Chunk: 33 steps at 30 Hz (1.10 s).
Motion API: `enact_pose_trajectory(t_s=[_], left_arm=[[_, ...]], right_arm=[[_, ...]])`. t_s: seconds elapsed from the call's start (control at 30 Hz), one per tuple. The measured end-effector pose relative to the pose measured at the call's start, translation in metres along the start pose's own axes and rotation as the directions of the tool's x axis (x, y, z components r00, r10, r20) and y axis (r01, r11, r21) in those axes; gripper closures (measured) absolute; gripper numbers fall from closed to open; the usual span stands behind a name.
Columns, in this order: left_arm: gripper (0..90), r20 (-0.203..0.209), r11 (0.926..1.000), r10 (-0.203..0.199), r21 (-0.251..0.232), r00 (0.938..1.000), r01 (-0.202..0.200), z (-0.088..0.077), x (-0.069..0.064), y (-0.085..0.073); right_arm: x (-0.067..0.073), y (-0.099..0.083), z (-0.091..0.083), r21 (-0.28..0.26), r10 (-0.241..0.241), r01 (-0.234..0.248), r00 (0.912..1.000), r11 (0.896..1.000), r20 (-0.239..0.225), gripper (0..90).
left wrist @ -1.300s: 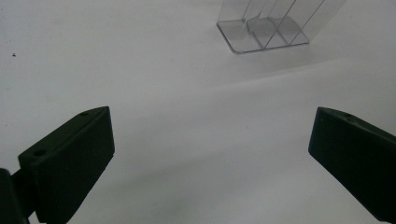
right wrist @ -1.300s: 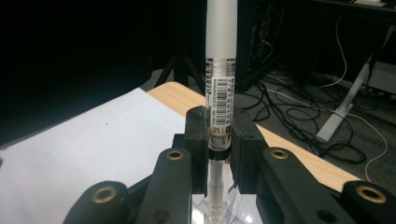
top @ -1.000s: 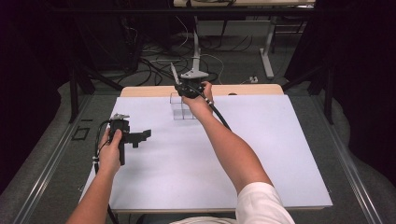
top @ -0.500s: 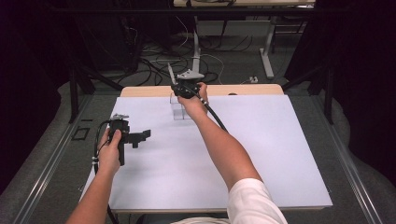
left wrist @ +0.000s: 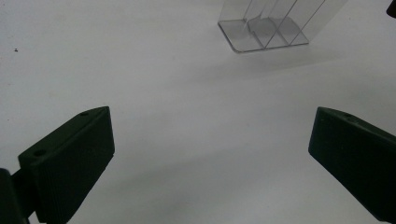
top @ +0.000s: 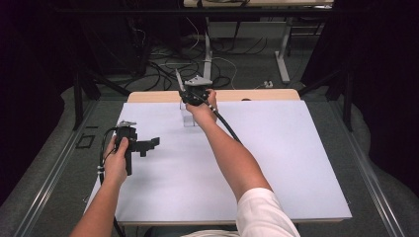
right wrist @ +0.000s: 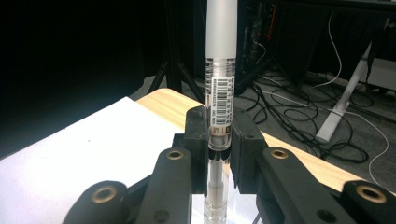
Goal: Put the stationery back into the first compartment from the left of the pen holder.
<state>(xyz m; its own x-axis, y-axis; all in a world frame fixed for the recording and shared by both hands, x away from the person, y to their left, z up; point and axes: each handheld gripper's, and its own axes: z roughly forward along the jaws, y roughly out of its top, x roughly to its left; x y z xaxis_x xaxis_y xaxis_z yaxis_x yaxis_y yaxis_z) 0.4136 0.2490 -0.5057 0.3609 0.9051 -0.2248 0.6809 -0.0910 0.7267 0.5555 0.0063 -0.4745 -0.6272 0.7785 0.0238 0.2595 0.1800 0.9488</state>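
The right gripper (right wrist: 218,140) is clamped on an upright frosted pen-like tube with a barcode label (right wrist: 219,88), above the clear plastic divided holder (top: 188,116) near the white table's (top: 276,163) far edge. The left gripper (left wrist: 210,158), jaws spread apart, hovers over bare surface.

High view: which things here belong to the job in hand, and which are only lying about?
Belong to the job:
- pen, upright, gripped by the right gripper
- clear rack with slots
- left gripper, open, on the table

Lying about:
- cables on the floor
- desk legs behind
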Motion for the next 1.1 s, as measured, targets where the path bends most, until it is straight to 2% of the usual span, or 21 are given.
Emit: enact_pose_trajectory(t_s=[0.23,0.27,0.53,0.6,0.63,0.77,0.87,0.9,0.93,1.1], left_arm=[[0.2,-0.006,1.0,-0.002,-0.001,1.0,0.002,0.0,0.001,0.0],[0.2,-0.005,1.0,-0.004,-0.003,1.0,0.004,0.0,0.001,0.0],[0.1,-0.003,1.0,-0.003,-0.003,1.0,0.003,0.0,0.002,0.0],[0.2,-0.006,1.0,-0.005,-0.002,1.0,0.005,0.0,0.001,0.0],[0.2,-0.007,1.0,-0.004,-0.002,1.0,0.004,0.0,0.001,0.0],[0.1,-0.005,1.0,-0.005,-0.004,1.0,0.005,0.0,0.001,-0.001],[0.2,-0.002,1.0,-0.004,0.0,1.0,0.004,0.0,0.001,-0.001],[0.1,0.002,0.9999,-0.001,0.015,1.0,0.001,-0.001,0.001,0.0],[0.1,-0.003,1.0,-0.004,0.004,1.0,0.004,0.001,0.001,-0.001],[0.2,-0.008,1.0,-0.001,0.004,1.0,0.001,0.001,0.001,-0.001]], right_arm=[[0.001,-0.003,0.002,0.025,0.011,-0.011,0.9999,1.0,-0.006,79.4],[0.001,-0.004,0.003,0.013,0.011,-0.011,0.9999,1.0,-0.008,79.4],[0.0,-0.006,0.005,0.025,0.02,-0.02,0.9998,1.0,-0.009,79.3],[-0.001,-0.005,0.004,0.046,0.013,-0.013,0.9999,0.999,-0.002,79.2],[-0.001,-0.006,0.005,0.032,0.017,-0.016,0.9998,0.999,-0.008,78.9],[-0.001,-0.006,0.005,0.028,0.02,-0.02,0.9998,0.999,-0.006,72.6],[-0.002,-0.005,0.002,0.041,0.029,-0.03,0.9996,0.999,0.003,65.0],[-0.003,-0.005,0.002,0.038,0.034,-0.034,0.9994,0.999,0.006,61.5],[-0.003,-0.004,0.001,0.044,0.039,-0.039,0.9992,0.998,0.008,58.7],[-0.004,-0.002,-0.006,0.056,0.026,-0.025,0.9997,0.998,-0.005,50.3]])
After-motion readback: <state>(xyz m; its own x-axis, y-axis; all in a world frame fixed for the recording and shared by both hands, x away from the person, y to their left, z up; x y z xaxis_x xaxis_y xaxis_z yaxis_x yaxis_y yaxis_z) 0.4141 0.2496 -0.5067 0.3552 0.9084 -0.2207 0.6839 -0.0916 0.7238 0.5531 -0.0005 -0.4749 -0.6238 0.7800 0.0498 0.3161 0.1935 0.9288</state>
